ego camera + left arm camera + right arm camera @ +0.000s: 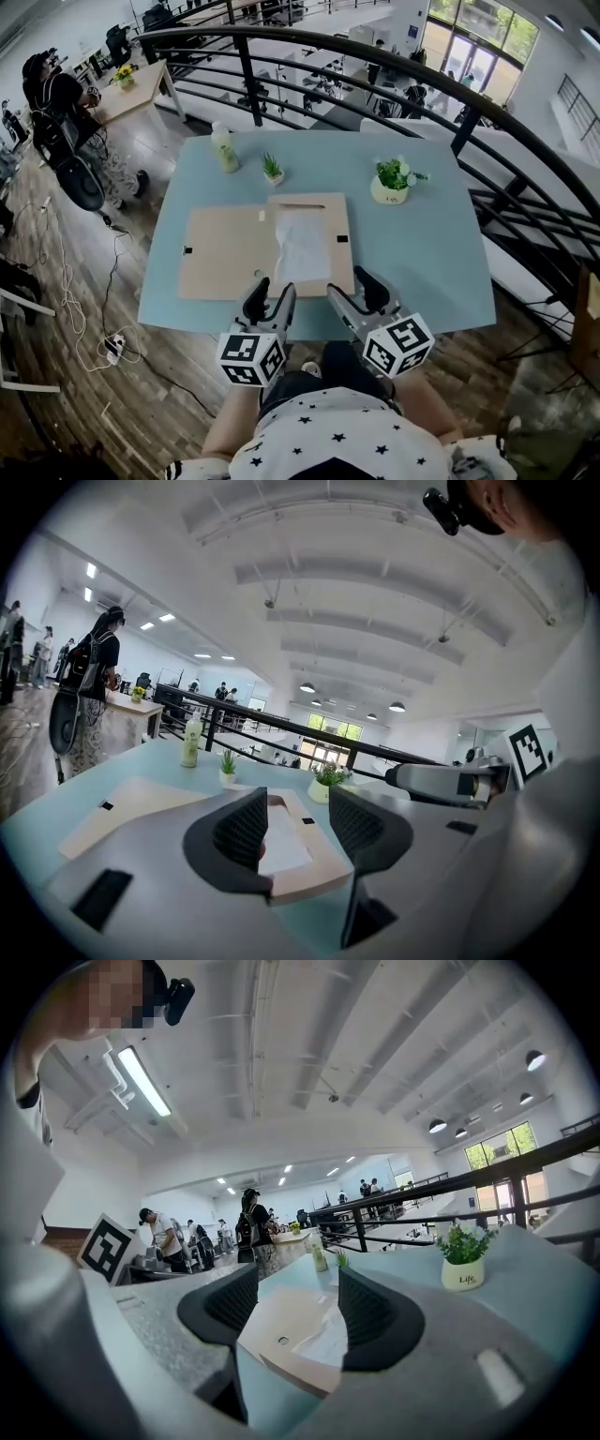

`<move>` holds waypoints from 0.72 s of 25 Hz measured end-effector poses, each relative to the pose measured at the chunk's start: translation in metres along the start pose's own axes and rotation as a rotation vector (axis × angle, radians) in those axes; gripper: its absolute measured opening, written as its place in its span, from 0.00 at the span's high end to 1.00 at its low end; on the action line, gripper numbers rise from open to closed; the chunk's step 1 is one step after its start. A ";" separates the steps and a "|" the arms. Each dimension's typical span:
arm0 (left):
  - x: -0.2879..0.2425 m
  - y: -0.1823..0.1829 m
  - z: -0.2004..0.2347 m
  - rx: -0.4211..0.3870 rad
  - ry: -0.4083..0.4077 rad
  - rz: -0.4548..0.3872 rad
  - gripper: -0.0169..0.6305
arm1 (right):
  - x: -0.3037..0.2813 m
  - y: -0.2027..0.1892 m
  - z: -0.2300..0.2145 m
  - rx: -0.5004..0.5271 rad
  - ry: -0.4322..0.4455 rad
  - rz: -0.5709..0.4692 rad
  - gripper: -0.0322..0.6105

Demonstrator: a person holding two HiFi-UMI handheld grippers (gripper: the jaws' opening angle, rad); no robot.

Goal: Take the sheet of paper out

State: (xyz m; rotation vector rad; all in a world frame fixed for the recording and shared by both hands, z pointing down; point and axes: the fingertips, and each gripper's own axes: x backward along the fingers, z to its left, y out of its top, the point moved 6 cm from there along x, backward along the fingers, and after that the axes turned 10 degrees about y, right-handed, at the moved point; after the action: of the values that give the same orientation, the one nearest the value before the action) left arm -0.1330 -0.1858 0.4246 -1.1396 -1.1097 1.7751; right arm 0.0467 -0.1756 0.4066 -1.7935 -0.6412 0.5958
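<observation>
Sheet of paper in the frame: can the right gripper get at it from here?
Probably yes. The sheet of paper lies uncovered in the frame, its backing board laid open leftward, and the open, empty right gripper is at the near edge.

On the desk [422, 253] the frame [342, 267] lies near the front edge, with the sheet of paper [302, 248] inside it. The backing board [225, 253] lies flat against the frame's left side. Behind the frame, the small plant [272, 169] stands just past its back edge, the bottle [225, 148] further back and to the left, and the potted plant [392, 180] to the back right. The left claw [272, 289] is at the frame's front left corner, and the right claw [356, 286] is at its front right corner.
</observation>
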 end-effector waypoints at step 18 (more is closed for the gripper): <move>-0.125 -0.023 0.040 0.014 0.031 0.205 0.69 | -0.059 -0.007 -0.073 -0.004 0.065 0.105 0.56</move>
State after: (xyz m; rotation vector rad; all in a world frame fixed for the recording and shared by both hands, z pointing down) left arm -0.1264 -0.3004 0.4920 -1.3071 -0.9891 1.9102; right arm 0.0516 -0.2637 0.4394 -1.8512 -0.5068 0.6041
